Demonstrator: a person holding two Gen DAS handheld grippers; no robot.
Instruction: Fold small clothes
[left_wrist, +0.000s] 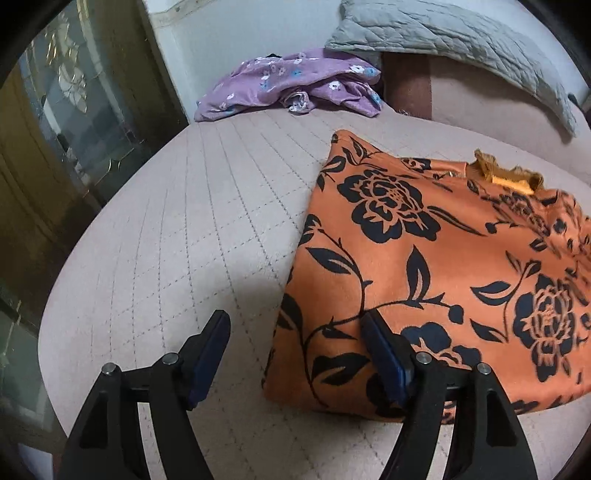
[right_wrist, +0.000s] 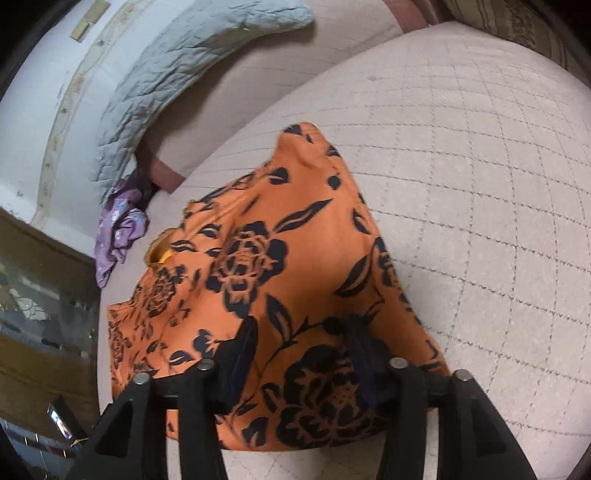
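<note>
Orange floral garment (left_wrist: 443, 266) on quilted bed (left_wrist: 166, 221), left gripper (left_wrist: 295, 328) spread wide, empty, right gripper (right_wrist: 301, 339) parted above the cloth

bedroom | quilted bed (left_wrist: 177, 221) | pillow (left_wrist: 461, 40) | glass-panelled wardrobe (left_wrist: 66, 110)

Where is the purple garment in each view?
Left wrist: purple garment top centre, crumpled at the bed's far edge.
Right wrist: purple garment at middle left, small.
Shared landmark: the grey pillow next to it in both views.
</note>
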